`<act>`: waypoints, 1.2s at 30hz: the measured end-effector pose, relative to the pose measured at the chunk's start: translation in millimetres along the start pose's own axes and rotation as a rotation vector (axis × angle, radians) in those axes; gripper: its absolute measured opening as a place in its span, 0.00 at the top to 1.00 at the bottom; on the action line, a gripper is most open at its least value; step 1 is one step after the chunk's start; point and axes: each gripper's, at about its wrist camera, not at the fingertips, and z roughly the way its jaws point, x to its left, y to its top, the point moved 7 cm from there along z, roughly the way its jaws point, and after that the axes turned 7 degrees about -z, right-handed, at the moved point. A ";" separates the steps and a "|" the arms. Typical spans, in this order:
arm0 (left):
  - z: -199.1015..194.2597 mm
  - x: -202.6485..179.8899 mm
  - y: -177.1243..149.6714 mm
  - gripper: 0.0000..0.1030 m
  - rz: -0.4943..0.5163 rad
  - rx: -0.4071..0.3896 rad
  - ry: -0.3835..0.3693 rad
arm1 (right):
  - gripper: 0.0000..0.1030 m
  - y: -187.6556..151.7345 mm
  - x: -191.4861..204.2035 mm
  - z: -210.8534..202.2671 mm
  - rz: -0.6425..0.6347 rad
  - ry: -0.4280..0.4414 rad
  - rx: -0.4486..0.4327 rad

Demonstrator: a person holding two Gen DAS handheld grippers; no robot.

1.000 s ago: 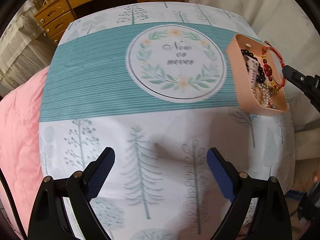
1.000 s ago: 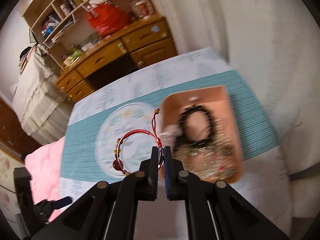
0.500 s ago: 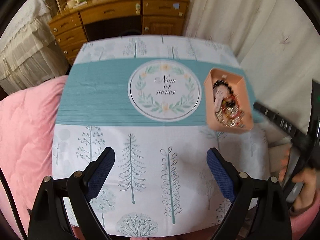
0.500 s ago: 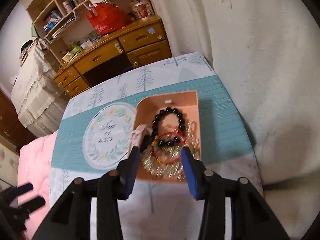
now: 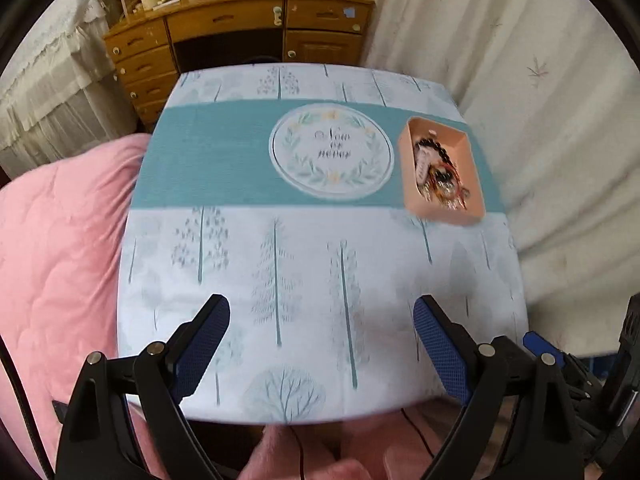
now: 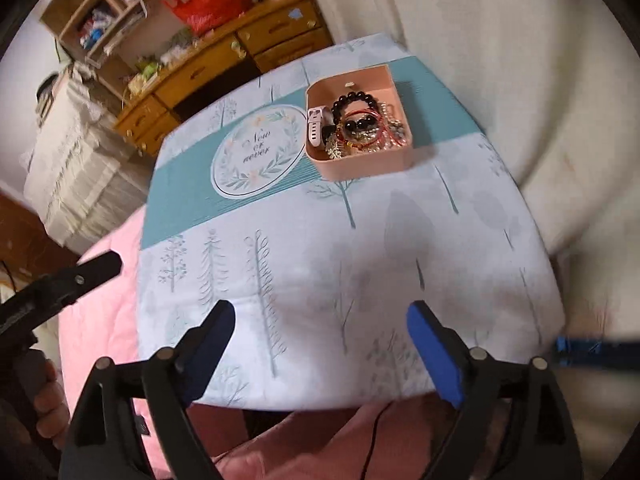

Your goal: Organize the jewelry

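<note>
A peach-coloured box (image 6: 362, 166) (image 5: 472, 160) stands on the teal band of the tablecloth, near the right edge. Inside lie a black bead bracelet (image 6: 354, 100), a red cord bracelet (image 6: 366, 114) on top, a white watch strap (image 6: 316, 128) and gold chains (image 6: 340, 148). My right gripper (image 6: 320, 316) hangs over the near part of the table, well short of the box, its jaws opening wide with nothing between them. My left gripper (image 5: 322, 310) is open and empty over the near tree pattern, left of the box.
The small table wears a tree-print cloth with a round "Now or never" emblem (image 5: 331, 153). A pink quilt (image 5: 60, 248) lies to the left. A wooden desk with drawers (image 5: 240, 36) stands behind, and cream curtains (image 5: 552, 100) hang on the right.
The right gripper carried the red cord bracelet over the box, let it drop inside and drew back toward the near edge, opening. The left gripper rose and pulled back.
</note>
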 end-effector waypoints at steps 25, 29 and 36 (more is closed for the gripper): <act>-57.9 -32.8 -39.1 0.01 -0.006 -0.188 0.071 | 0.12 13.6 35.1 -76.8 -0.347 -0.063 -0.159; -55.9 -30.8 -40.7 0.01 -0.031 -0.185 0.080 | 0.06 13.7 32.7 -75.5 -0.353 -0.071 -0.160; -58.9 -29.0 -42.9 0.01 -0.043 -0.196 0.103 | 0.00 14.5 30.1 -69.0 -0.352 -0.044 -0.150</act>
